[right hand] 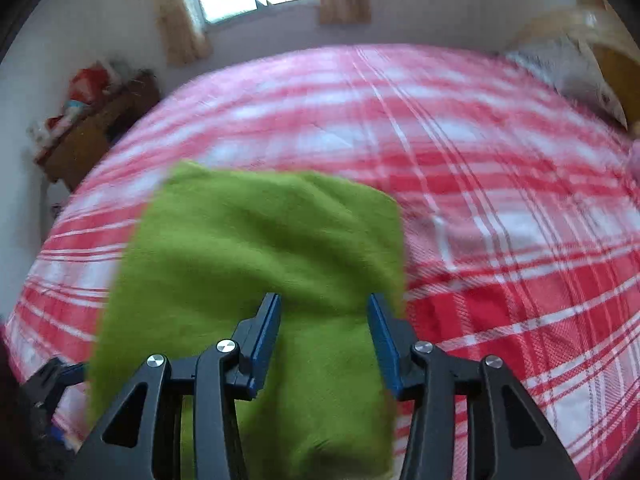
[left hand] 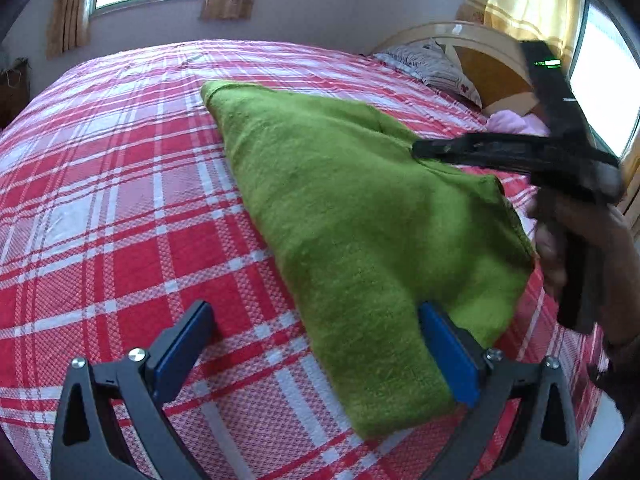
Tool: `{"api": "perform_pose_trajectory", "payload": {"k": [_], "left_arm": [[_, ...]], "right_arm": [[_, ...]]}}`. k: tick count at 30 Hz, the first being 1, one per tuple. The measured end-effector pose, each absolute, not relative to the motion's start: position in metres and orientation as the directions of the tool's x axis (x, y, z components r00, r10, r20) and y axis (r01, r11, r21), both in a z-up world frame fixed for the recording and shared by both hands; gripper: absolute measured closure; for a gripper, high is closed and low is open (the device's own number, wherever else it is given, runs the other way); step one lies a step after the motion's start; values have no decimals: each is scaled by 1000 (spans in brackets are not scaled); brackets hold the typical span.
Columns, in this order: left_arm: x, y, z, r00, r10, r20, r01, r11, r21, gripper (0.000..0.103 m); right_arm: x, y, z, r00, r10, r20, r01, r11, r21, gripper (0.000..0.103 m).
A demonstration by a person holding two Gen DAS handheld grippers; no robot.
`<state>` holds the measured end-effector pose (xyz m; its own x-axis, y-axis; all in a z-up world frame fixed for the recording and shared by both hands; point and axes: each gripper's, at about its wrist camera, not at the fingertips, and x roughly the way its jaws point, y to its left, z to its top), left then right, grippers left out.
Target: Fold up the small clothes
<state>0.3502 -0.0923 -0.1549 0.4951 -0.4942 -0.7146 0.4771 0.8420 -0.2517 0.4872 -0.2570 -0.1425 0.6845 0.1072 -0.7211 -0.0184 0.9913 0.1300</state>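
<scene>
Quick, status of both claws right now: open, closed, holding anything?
Left claw: open, empty; green cloth lies against its right finger.
Right claw: open, nothing pinched, over the green cloth.

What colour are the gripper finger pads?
Blue pads, clearest in the left wrist view.

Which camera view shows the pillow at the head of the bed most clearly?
The left wrist view. There the pillow is sharp, with its striped pattern visible in front of the headboard. In the right wrist view the pillow is only a pale, motion-blurred shape near the right edge.
</scene>
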Motion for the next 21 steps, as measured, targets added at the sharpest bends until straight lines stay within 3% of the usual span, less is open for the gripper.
{"api": "perform_pose_trajectory", "payload": {"k": [3, 7, 9, 17, 21], "left_arm": [[349, -93, -155, 498, -486, -718, 478, 845, -241, 0], [348, -95, -155, 499, -482, -720, 475, 847, -238, 0], [349, -95, -156, 501, -477, -722, 471, 850, -235, 0], [351, -94, -155, 498, -479, -723, 471, 849, -239, 0], [351, -95, -156, 500, -475, -724, 471, 851, -232, 0]], "right_arm": [[476, -221, -128, 696, 242, -676, -174, 970, 169, 56], [488, -166, -150, 574, 306, -759, -362, 927, 100, 56], [489, -158, -163, 585, 260, -768, -359, 932, 42, 50], [495, -166, -161, 591, 290, -753, -330, 938, 102, 47], [475, -188, -149, 656, 315, -686, -302, 942, 144, 46]]}}
